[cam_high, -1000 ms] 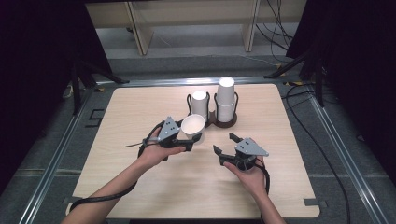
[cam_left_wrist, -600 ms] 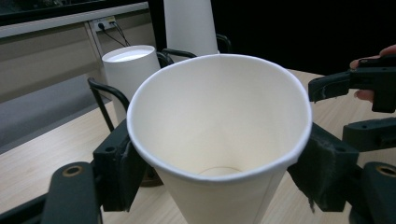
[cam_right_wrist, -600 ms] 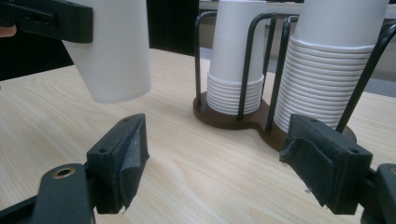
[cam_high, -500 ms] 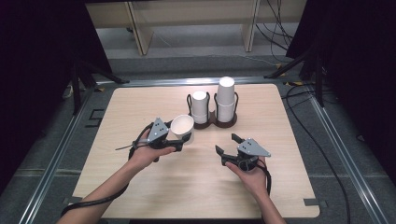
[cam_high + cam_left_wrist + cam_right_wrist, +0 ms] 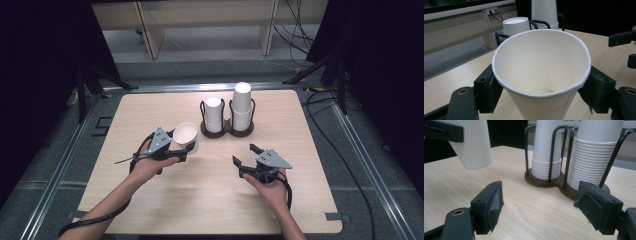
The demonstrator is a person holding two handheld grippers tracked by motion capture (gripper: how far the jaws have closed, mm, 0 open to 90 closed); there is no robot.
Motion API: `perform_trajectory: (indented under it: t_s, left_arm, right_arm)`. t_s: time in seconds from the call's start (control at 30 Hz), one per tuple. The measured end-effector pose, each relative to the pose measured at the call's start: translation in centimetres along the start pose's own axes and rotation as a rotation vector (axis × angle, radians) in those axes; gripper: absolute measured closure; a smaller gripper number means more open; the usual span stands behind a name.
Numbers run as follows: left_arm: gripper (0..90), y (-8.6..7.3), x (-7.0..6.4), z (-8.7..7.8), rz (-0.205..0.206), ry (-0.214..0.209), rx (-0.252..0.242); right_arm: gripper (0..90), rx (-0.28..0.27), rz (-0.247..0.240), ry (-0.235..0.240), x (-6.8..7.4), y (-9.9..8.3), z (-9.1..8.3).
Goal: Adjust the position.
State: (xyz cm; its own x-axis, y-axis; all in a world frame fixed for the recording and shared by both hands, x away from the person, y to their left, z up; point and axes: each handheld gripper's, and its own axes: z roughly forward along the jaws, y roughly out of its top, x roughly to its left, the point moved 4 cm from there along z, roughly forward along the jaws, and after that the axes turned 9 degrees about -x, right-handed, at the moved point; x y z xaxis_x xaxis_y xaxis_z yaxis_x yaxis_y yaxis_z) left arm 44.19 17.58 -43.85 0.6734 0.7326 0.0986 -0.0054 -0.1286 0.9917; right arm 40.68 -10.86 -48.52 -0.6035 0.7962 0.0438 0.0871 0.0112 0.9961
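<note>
My left gripper is shut on a white paper cup, its pads pressed on both sides just under the rim. The cup is empty, its mouth tilted back toward the camera. It hangs a little above the table, left of a dark wire cup rack. The rack holds a short stack of cups and a taller stack. My right gripper rests low in front of the rack, open with nothing between its jaws. In the right gripper view, the rack is straight ahead and the held cup is at upper left.
The wooden table has bare room in front of and around both hands. Metal rails frame it, and cables trail on the floor at the right. Wooden shelving legs stand beyond the far edge.
My left gripper has carried the cup to the left, away from the rack. The right gripper has barely moved and stays open.
</note>
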Motion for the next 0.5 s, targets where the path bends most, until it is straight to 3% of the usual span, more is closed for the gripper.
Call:
perform_trajectory:
  t_s: [0.23, 0.3, 0.33, 0.37, 0.5]
  left_arm:
    - [25.7, -0.7, 0.9, -0.7, 0.009, 0.025, 0.009]
    - [25.7, -0.8, 1.3, -1.1, 0.01, 0.034, 0.02]
    - [25.7, -0.9, 1.4, -1.2, 0.009, 0.04, 0.017]
    - [25.7, -1.0, 1.6, -1.3, 0.008, 0.047, 0.016]
    - [25.7, -1.4, 1.8, -1.9, -0.024, 0.057, 0.035]
  right_arm:
    - [22.3, 0.019, -0.001, 0.009, -0.2, -0.1, -0.3]
    - [22.3, -0.011, -0.014, -0.009, -0.4, -0.1, -0.2]
    - [22.3, 0.001, 0.014, -0.002, -0.2, -0.1, -0.3]
    - [22.3, 0.003, 0.013, 0.002, -0.2, -0.2, -0.3]
    - [22.3, -0.004, 0.023, 0.014, -0.2, -0.2, -0.2]
